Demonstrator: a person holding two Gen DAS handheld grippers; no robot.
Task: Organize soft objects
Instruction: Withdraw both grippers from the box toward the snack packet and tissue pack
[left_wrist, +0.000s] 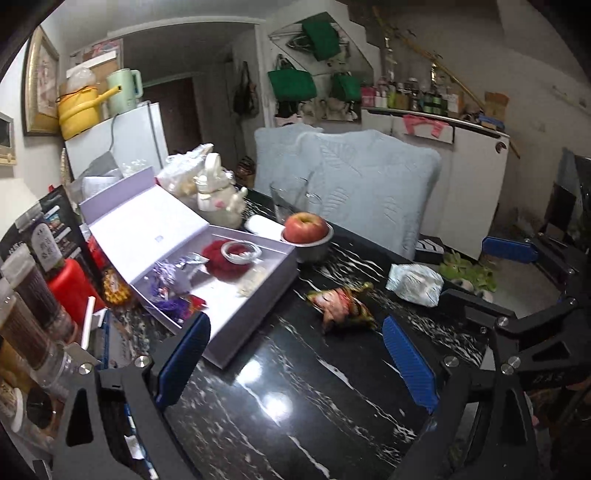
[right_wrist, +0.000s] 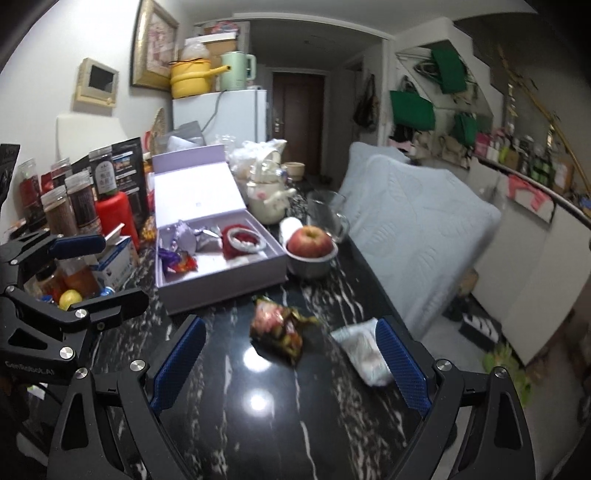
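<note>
A crumpled red and gold snack packet (left_wrist: 341, 306) (right_wrist: 279, 330) lies on the black marble table (left_wrist: 295, 406) (right_wrist: 258, 424). A soft white and pale blue packet (left_wrist: 415, 282) (right_wrist: 364, 350) lies to its right near the table edge. An open lilac box (left_wrist: 229, 280) (right_wrist: 221, 280) holds a red knitted piece (left_wrist: 218, 258) (right_wrist: 231, 245), a bangle and purple wrappers. My left gripper (left_wrist: 297, 363) is open and empty, just short of the snack packet. My right gripper (right_wrist: 290, 369) is open and empty, with the snack packet between its fingers and the white packet touching its right finger (right_wrist: 400, 363).
An apple in a metal bowl (left_wrist: 306, 238) (right_wrist: 312, 254), a glass jug (left_wrist: 291, 197) and a white teapot (left_wrist: 219, 201) stand behind the box. Jars and a red container (right_wrist: 114, 216) crowd the left side. Pale blue cushioned chairs (left_wrist: 373, 192) stand past the table's far edge.
</note>
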